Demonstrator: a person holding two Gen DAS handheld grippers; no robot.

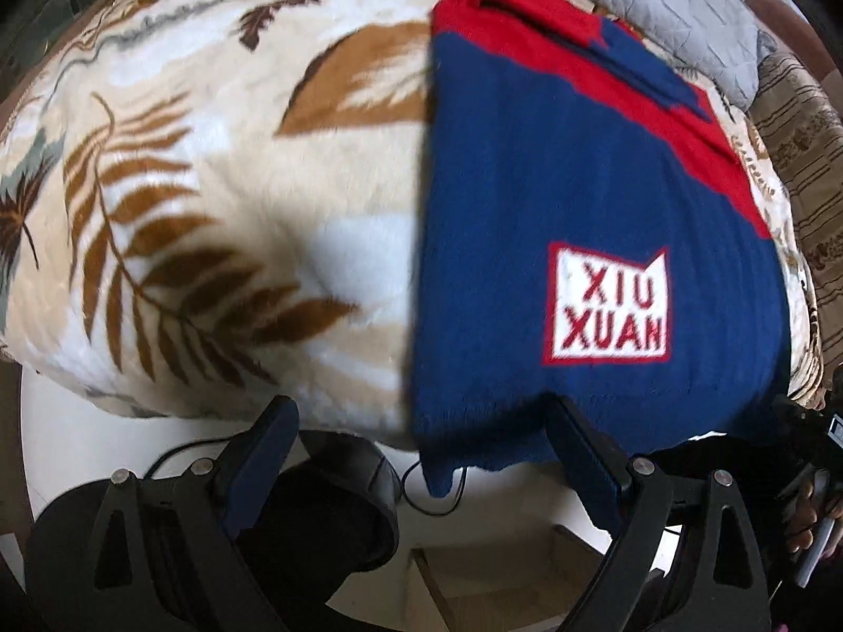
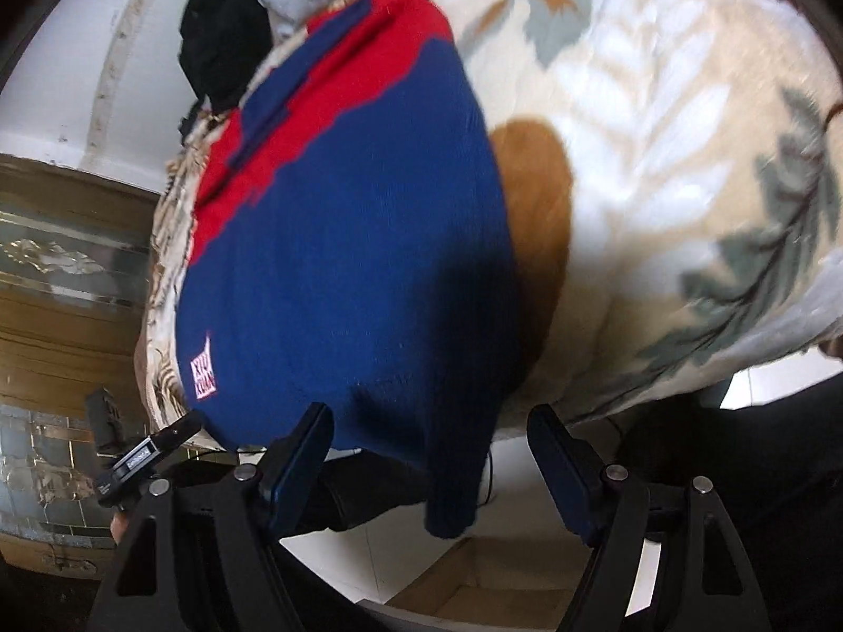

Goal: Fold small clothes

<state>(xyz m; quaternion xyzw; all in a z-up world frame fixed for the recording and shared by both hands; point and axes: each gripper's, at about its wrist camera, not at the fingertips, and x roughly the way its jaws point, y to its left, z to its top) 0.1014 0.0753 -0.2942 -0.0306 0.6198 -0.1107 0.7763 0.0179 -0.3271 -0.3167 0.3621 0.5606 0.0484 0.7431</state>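
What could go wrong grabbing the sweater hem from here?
1. The sweater hem hangs over the edge of the leaf-print blanket; a pull could drag the whole sweater off.
2. The left gripper straddles the sweater's side edge, so its open jaws may pinch blanket too.
3. The right gripper has a drooping corner between its open jaws; gripping only that would bunch the fold.

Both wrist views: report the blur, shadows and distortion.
Left wrist view: fisheye bulges the blanket; the sweater is soft with motion blur at its left edge, though its white label stays readable. Right wrist view: stronger smear over the blanket's leaf print; a dark shadow falls across the sweater's lower half; the label is too small and blurred to read.
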